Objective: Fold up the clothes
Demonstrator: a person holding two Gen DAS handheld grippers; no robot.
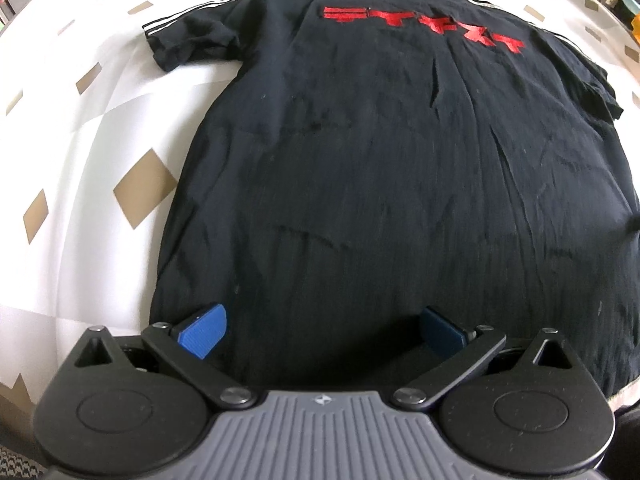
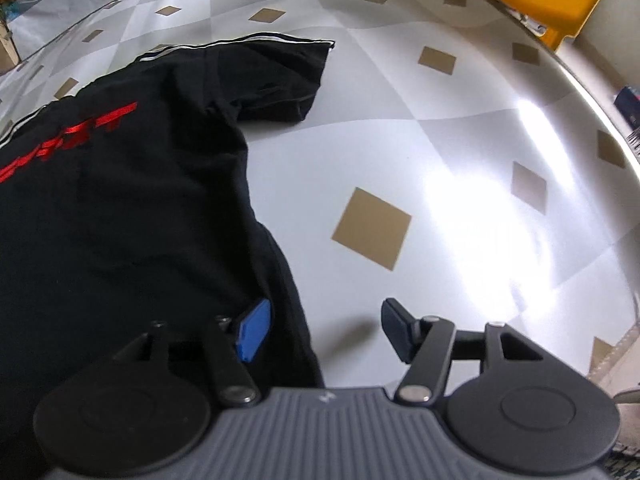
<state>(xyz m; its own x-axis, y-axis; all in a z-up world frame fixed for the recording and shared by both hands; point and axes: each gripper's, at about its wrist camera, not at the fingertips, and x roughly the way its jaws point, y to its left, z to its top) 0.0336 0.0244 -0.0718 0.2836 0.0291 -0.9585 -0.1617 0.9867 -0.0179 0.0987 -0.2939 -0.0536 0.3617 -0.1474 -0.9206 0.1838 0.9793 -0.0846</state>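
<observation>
White desk [image 1: 80,152] with tan diamonds carries a black T-shirt [image 1: 380,160] spread flat. Left tongs [image 1: 322,330] gape apart over its hem; right tongs [image 2: 326,332] stand apart too, straddling the shirt's side edge.

Left tongs [image 1: 323,330] point steeply down, jaws spread wide. Right tongs [image 2: 326,330] likewise angled down, jaws apart, nothing gripped.

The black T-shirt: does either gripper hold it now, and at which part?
Nothing is held. The left gripper and the right gripper both stand open over the hem end of the black T-shirt.
</observation>
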